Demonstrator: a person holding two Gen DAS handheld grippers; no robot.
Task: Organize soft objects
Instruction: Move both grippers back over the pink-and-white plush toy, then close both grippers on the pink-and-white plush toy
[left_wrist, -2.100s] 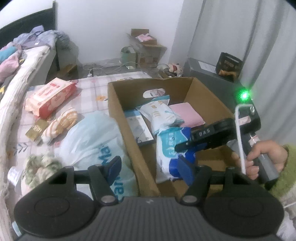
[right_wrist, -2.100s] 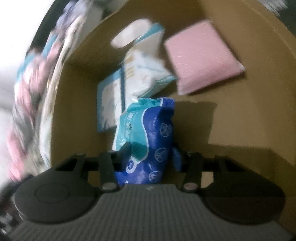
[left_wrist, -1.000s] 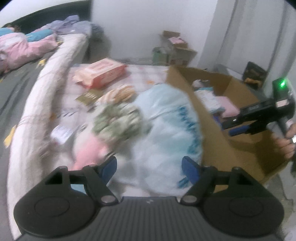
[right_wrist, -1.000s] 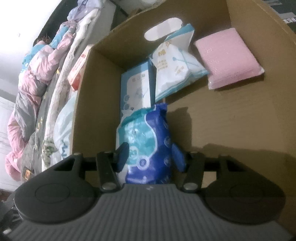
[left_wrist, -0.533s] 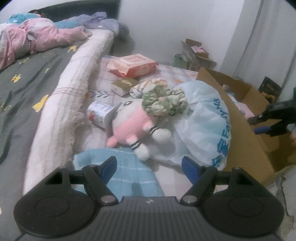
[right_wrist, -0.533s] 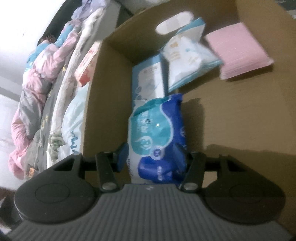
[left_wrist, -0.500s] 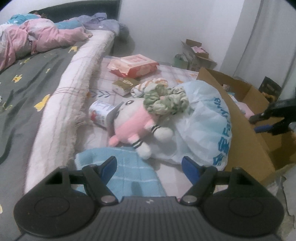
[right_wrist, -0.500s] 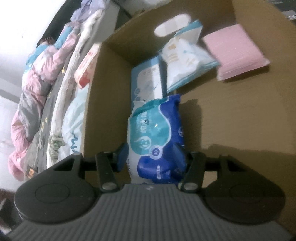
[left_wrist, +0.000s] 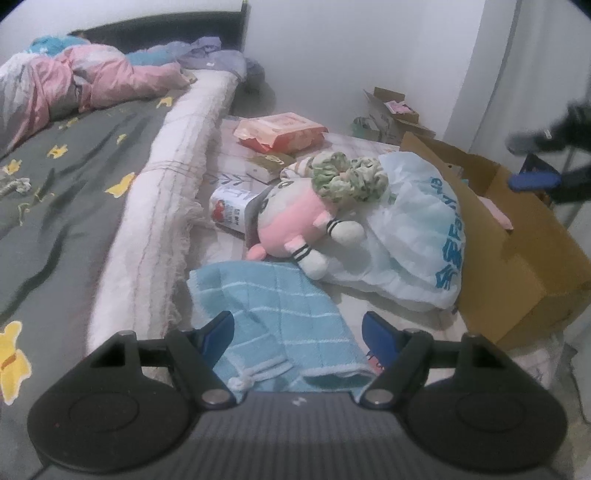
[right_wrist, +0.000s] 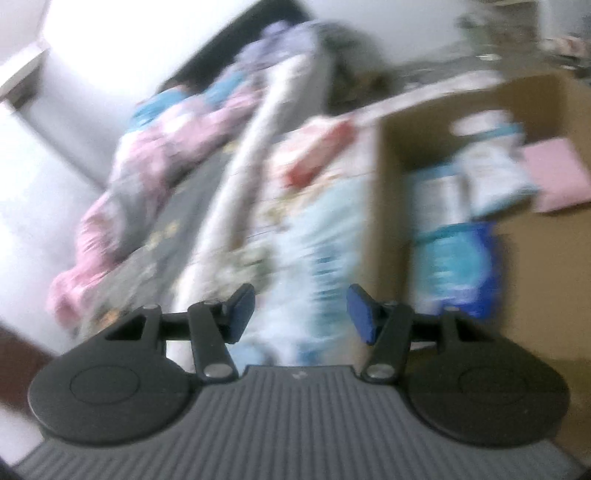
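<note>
My left gripper (left_wrist: 297, 326) is open just above a light blue checked towel (left_wrist: 273, 314) on the floor mat. Beyond it lie a pink and grey plush toy (left_wrist: 291, 218), a green-white knitted scrunchie bundle (left_wrist: 345, 179) and a pale blue plastic bag (left_wrist: 417, 229). The cardboard box (left_wrist: 517, 251) stands to the right. My right gripper (right_wrist: 299, 314) is open and empty, above the bag (right_wrist: 321, 243) left of the box (right_wrist: 388, 177); this view is blurred. A blue wipes pack (right_wrist: 458, 266) stands in the box.
The bed (left_wrist: 74, 166) with a white blanket edge (left_wrist: 166, 192) runs along the left. A pink tissue pack (left_wrist: 280, 131), a small box (left_wrist: 266, 166) and a can (left_wrist: 231, 210) lie on the mat. More packs and a pink pad (right_wrist: 554, 177) sit in the box.
My right gripper has let go of the blue wipes pack, opened and swung up and left out of the box. My left gripper has drawn slightly closer to the blue towel.
</note>
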